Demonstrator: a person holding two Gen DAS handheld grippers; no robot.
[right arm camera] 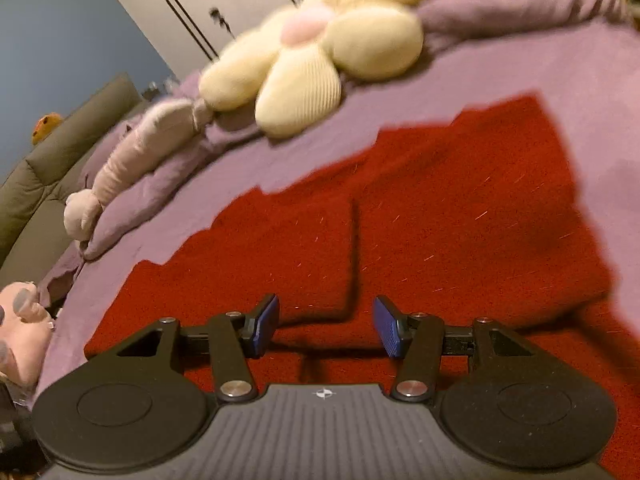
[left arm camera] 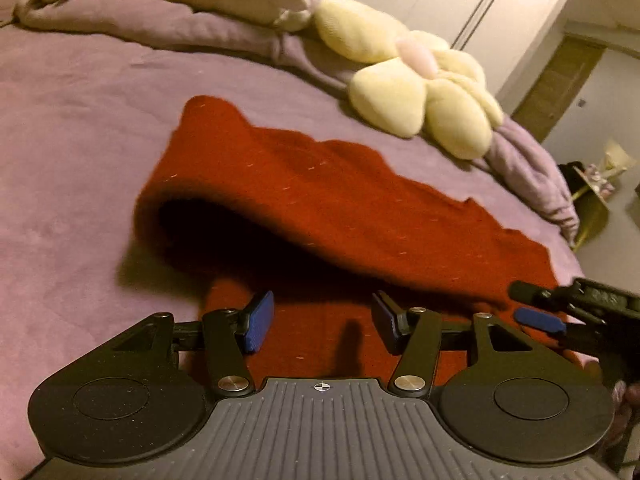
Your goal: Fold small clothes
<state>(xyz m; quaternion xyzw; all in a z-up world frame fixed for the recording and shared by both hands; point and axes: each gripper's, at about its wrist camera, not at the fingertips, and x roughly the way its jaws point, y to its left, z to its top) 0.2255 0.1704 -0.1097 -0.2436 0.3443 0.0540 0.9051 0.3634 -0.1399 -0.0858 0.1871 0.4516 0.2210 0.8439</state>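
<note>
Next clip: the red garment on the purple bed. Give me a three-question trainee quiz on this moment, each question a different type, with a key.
1. True or false: the left gripper has the red garment clamped between its fingers.
2. Multiple choice: what lies on the purple bedspread beyond the garment? A) a cream flower-shaped cushion B) a stack of books C) a laundry basket
3. Short answer: in the left wrist view, what is the state of the garment's near edge?

Key
1. False. The fingers stand apart over the cloth with nothing pinched; the right gripper is open too.
2. A, the flower cushion.
3. It is folded over, forming a raised loop with a dark hollow beneath.
</note>
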